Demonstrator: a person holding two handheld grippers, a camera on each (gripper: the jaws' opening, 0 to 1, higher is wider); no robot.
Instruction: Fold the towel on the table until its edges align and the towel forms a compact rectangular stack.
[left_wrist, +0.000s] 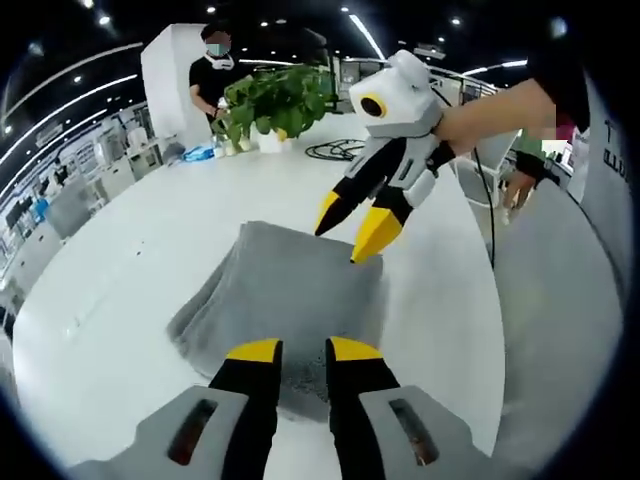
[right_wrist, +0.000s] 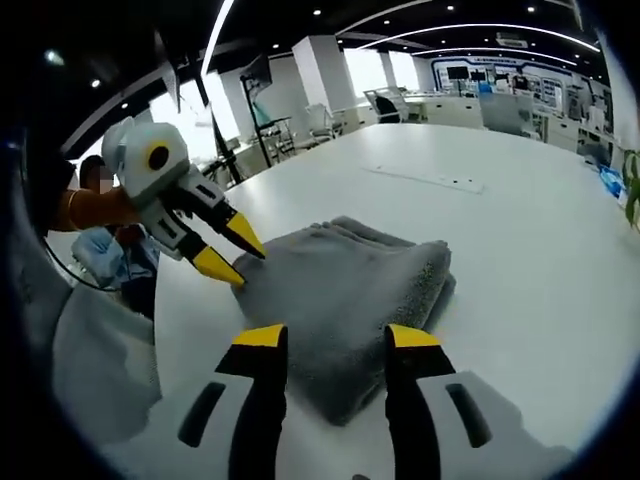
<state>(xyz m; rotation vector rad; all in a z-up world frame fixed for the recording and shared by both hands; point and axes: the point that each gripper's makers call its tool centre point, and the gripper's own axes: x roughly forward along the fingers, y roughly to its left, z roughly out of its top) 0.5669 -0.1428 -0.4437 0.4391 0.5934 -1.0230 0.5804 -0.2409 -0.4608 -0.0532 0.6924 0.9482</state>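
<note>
Background around the white table

A leafy green plant (left_wrist: 275, 100) stood near the table's far edge in the left gripper view, with a coil of black cable (left_wrist: 335, 150) lying on the surface just beside it and small blue items (left_wrist: 198, 153) toward the far left edge. A person in a black shirt (left_wrist: 212, 75) stood behind the plant, by a white pillar (left_wrist: 170, 80). In the right gripper view, office chairs (right_wrist: 385, 103) and desks lay beyond the far edge.

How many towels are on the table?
1. The grey folded towel lies on the white table, between the left gripper and the right gripper.
</note>
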